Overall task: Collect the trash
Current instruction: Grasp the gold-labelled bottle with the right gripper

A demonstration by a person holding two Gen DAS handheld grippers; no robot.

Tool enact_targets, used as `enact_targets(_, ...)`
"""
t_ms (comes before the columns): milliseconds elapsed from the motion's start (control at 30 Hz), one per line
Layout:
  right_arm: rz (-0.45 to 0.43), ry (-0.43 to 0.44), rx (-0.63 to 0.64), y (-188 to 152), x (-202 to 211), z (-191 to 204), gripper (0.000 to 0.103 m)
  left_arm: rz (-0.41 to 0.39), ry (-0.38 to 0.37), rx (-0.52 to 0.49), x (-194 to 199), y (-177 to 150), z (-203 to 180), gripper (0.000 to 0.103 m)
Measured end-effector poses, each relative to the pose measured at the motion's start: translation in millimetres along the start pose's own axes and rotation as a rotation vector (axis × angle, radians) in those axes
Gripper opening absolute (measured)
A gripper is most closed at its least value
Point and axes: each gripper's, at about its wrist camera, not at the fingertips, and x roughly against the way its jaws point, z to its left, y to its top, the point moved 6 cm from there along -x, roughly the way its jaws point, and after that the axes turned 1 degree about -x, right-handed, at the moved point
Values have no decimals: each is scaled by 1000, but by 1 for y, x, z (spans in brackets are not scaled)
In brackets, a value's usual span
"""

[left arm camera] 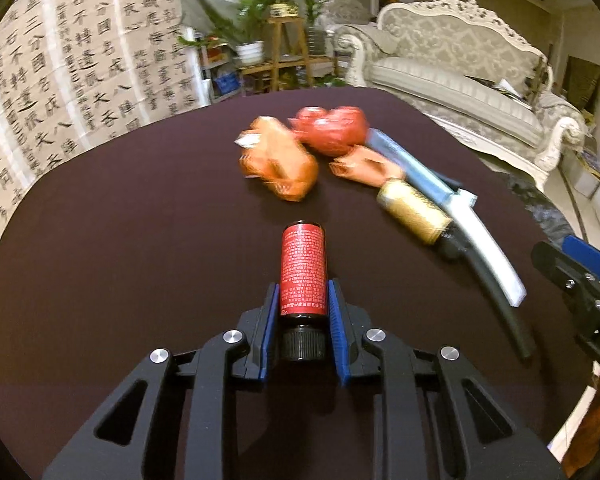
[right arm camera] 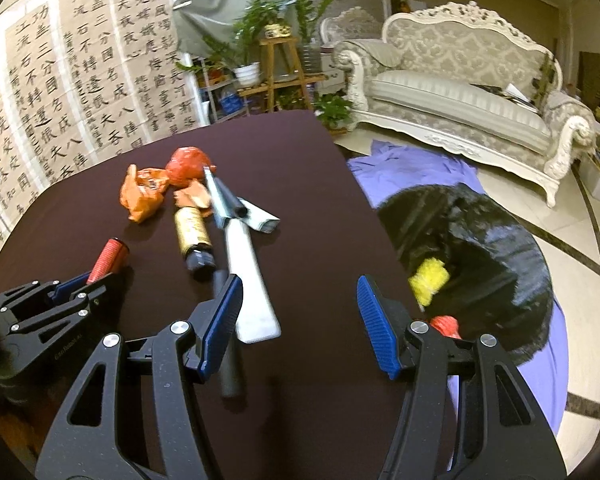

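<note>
A dark maroon tabletop fills the lower half of both views, set in a living room with calligraphy sheets across the upper left, potted plants on a wooden stand at top centre and one ornate cream sofa at upper right. On the tiled floor right of the table, a purple cloth lies under an open black trash bag; one yellow scrap and one red piece show at its near edge.

The left gripper, at bottom centre of its own view, is clenched on one red-labelled bottle with a black cap, the bottle pointing away over the table. In the right wrist view the same bottle appears at lower left, held just above the surface.

The right gripper hangs over the table's near right edge with its blue-padded jaws spread wide, grasping nothing.

Trash remaining on the table, clustered at mid-frame: one crumpled orange wrapper, one red crumpled wrapper, one smaller orange scrap, one gold-labelled bottle lying on its side, one long white-and-blue flattened carton, and one black tube running beneath it toward the bottom of the frame. The pieces touch or overlap.
</note>
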Motion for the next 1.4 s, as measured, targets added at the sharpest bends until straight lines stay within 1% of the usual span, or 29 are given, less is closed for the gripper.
enact_targets(133,9,33,35,8,-9,20,58,5,47,39,-2,2,30,25)
enact_targets(300,25,73,88,18,-23,50,55,15,97,90,-9,4,69,25)
enact_targets(400,44,89,114,21,-32,64,48,21,110,108,-12,5,84,25)
enact_targets(500,71,96,128,23,-43,73,47,25,110,126,-14,6,93,25)
enact_targets(600,112,92,145,23,-56,80,41,27,99,135,-15,8,96,25)
enact_targets(767,144,85,161,22,-65,87,37,22,85,140,-15,7,96,25)
enact_targets(833,156,81,169,20,-70,90,28,20,80,143,-15,7,97,25)
enact_targets(867,164,83,170,20,-71,91,26,19,78,145,-15,7,96,25)
enact_targets(1133,149,89,173,17,-68,97,24,8,78,145,-14,9,100,25)
enact_targets(1267,123,97,161,15,-54,95,24,-17,70,141,-8,11,98,25)
enact_targets(1400,78,87,147,16,-34,83,24,-28,46,130,-2,10,85,25)
